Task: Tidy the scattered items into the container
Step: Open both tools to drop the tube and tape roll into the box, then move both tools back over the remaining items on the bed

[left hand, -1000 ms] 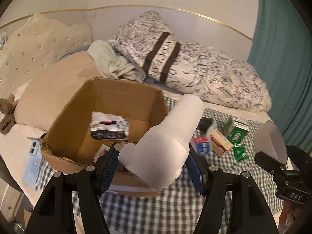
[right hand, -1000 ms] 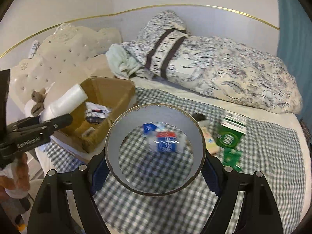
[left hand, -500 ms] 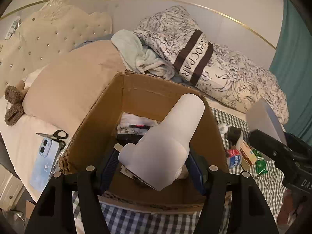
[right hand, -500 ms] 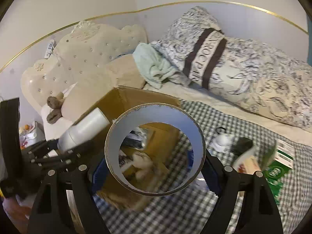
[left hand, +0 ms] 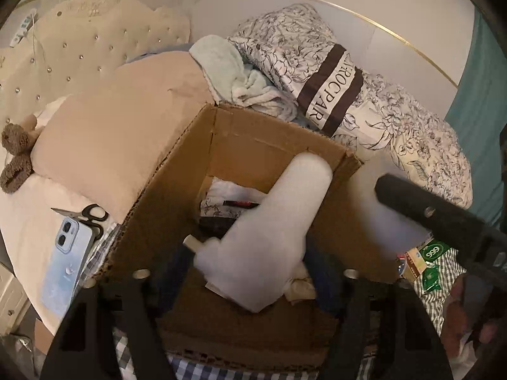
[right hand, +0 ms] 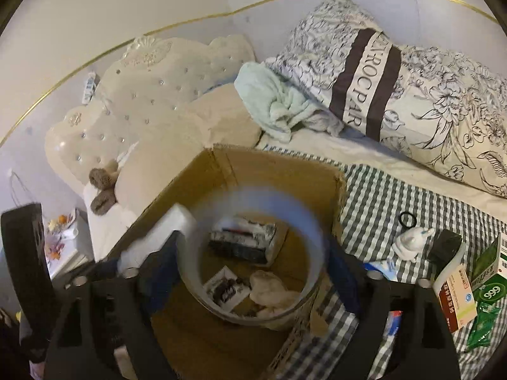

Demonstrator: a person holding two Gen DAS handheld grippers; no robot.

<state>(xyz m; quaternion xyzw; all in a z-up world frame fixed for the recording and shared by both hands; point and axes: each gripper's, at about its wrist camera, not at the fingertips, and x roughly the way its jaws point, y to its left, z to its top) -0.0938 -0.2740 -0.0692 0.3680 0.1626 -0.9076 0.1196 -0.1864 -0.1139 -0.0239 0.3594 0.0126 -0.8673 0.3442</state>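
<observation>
A smooth white bottle [left hand: 269,237] lies blurred between the left tool's [left hand: 250,272] parted jaws at lower centre, and a hazy cardboard tape ring [right hand: 253,253] sits between the right tool's [right hand: 253,272] wide jaws. Both are over the open corrugated cardboard box [left hand: 177,196], whose ragged rim leaves room on the checked bed [right hand: 396,202]. A second ago both were clamped short of the box; each tool's jaws have just been opening.

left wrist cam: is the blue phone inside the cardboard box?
No. The blue phone lies on the bedding outside the cardboard box, beside its left wall, next to the scissors.
</observation>
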